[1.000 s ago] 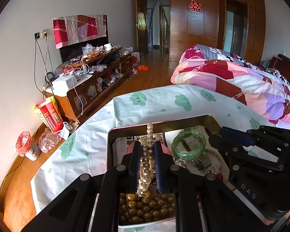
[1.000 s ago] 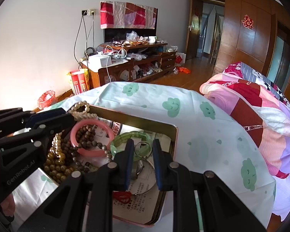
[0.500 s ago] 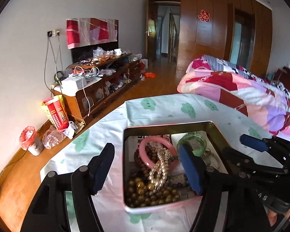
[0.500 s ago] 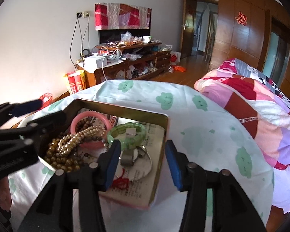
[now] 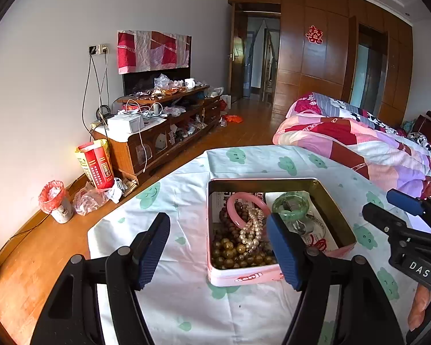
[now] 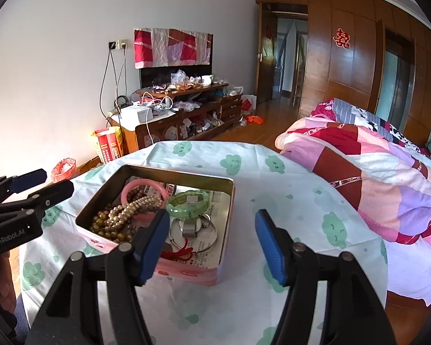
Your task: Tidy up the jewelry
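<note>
- Left gripper (image 5: 218,248): jaws spread wide with nothing between them, hovering near the tin's near left corner.
- Right gripper (image 6: 212,244): jaws have just been opening, apart and empty, over the tin's near right edge.
- Pink tin (image 5: 235,277) sits on the cloud-print cloth (image 5: 186,302).
- Inside: pearl strand (image 5: 251,228) draped over brown beads (image 5: 235,254) and a pink bangle (image 5: 233,211); green bracelet (image 5: 290,207) to the right.
</note>
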Motion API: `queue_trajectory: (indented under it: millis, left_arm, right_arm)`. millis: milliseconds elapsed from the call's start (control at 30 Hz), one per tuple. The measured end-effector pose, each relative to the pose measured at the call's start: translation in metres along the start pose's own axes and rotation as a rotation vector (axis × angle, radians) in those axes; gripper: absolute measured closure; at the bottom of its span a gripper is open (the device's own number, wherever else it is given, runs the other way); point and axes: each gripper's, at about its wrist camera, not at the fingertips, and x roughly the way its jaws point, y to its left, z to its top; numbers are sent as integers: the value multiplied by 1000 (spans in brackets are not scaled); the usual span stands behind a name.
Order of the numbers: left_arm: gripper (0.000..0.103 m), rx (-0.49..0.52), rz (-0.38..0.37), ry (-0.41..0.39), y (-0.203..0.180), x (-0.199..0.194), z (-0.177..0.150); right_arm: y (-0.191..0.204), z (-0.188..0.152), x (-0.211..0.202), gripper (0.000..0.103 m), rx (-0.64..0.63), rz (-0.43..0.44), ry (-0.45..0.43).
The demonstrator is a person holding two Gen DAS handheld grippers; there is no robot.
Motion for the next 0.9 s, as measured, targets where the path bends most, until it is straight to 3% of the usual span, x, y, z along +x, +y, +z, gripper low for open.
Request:
queue_trajectory:
  millis: [233,900]
  left_arm:
    - [33,-2,0,-7,0,-6,1]
    - [33,1,-3,-12,-2,-9,2]
  right_arm:
    - [-3,2,-8,32,4,-12,-25]
    - [-1,6,-15,29,6,-16,-43]
